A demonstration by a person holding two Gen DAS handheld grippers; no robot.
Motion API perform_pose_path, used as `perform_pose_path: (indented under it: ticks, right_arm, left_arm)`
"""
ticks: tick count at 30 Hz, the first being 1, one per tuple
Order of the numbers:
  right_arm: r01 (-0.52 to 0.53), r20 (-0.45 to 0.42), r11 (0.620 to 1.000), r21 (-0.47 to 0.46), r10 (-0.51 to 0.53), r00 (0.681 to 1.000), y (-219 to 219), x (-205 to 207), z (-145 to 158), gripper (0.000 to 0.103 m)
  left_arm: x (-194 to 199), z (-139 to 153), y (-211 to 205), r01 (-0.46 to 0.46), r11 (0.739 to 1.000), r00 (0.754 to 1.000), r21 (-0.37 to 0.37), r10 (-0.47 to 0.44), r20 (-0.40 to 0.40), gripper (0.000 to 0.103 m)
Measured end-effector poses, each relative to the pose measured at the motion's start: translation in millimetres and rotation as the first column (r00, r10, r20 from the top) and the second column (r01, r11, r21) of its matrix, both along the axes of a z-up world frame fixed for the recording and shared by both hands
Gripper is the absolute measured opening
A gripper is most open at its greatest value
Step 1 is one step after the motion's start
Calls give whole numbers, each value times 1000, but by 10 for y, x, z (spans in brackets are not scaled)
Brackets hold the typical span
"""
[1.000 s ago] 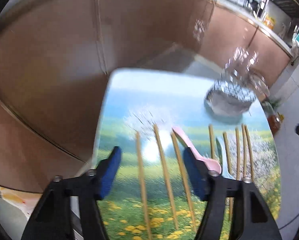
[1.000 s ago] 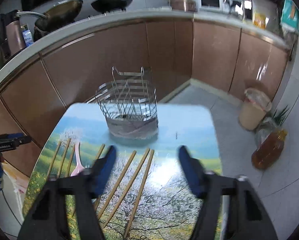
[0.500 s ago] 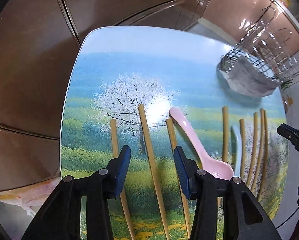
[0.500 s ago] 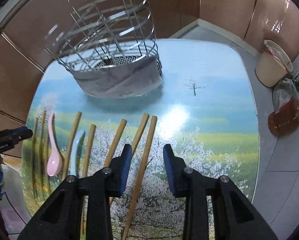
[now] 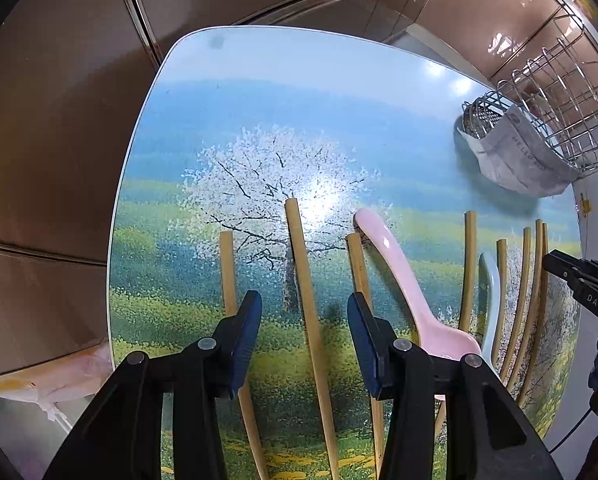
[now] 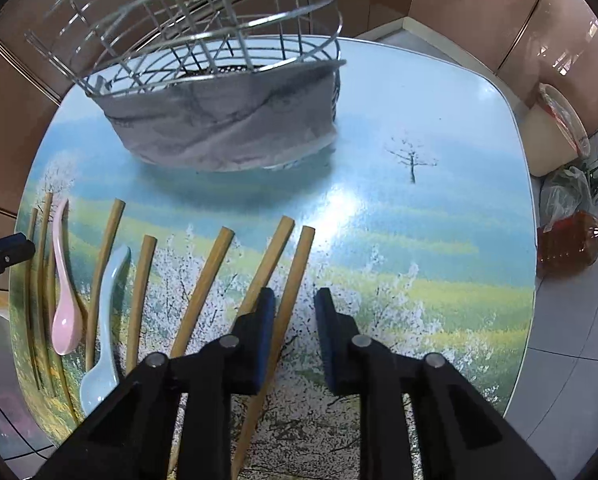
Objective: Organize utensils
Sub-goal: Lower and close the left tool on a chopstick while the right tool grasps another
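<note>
Your left gripper [image 5: 303, 312] points steeply down at the table; its blue-padded jaws stand partly apart, straddling one bamboo chopstick [image 5: 308, 300] without pressing it. They have just been closing. A second chopstick [image 5: 227, 268] runs under the left pad and a third [image 5: 357, 260] under the right pad, all square-sectioned, matte tan wood.

Your right gripper [image 6: 295, 304] points straight down; its jaws have just been closing and are now narrow, with the outermost chopstick [image 6: 297, 276] lying between them. A slim gap still shows on the right-hand side, so no grip yet. The neighbouring chopstick [image 6: 269, 264] passes under the left pad.

Beyond the pads, more chopsticks lie roughly parallel across the table [image 6: 439, 240], a glossy, round-cornered top printed with a meadow and blossoming trees. Among them lie a pink spoon [image 5: 403, 272], smooth and glossy with a curved handle, and a pale blue spoon [image 6: 105, 320] of the same form.

Farthest, a wire utensil basket [image 6: 203, 32] of thin bright metal rings stands upright near the table's far edge, its lower half wrapped in grey crumpled cloth [image 6: 223, 128].
</note>
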State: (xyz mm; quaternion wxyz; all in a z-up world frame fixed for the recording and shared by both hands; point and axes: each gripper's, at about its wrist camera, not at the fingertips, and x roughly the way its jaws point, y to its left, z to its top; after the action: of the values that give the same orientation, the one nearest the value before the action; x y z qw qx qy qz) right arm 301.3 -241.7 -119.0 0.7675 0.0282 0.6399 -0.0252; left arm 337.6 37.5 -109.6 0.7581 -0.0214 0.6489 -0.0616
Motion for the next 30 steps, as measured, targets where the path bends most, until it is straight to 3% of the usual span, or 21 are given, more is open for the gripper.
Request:
perform_pose_path:
  ticks: [7, 22, 25, 30]
  right_arm:
    - [-25, -11, 1000, -17, 25, 1000, -44, 47, -2, 12]
    - [-55, -20, 998, -19, 55, 998, -122, 236, -13, 12]
    - [-71, -24, 997, -29, 70, 997, -99, 255, -19, 10]
    - [-86, -31, 995, -40, 85, 996, 26, 214, -42, 7]
  left_arm:
    - [25, -97, -8, -2, 1000, 1000, 20, 2, -15, 38]
    - [404, -231, -171, 32, 994, 999, 109, -29, -27, 20]
    - [383, -239, -232, 47, 994, 999, 102, -45, -28, 8]
    - [310, -233, -292, 40, 996, 999, 85, -38, -30, 6]
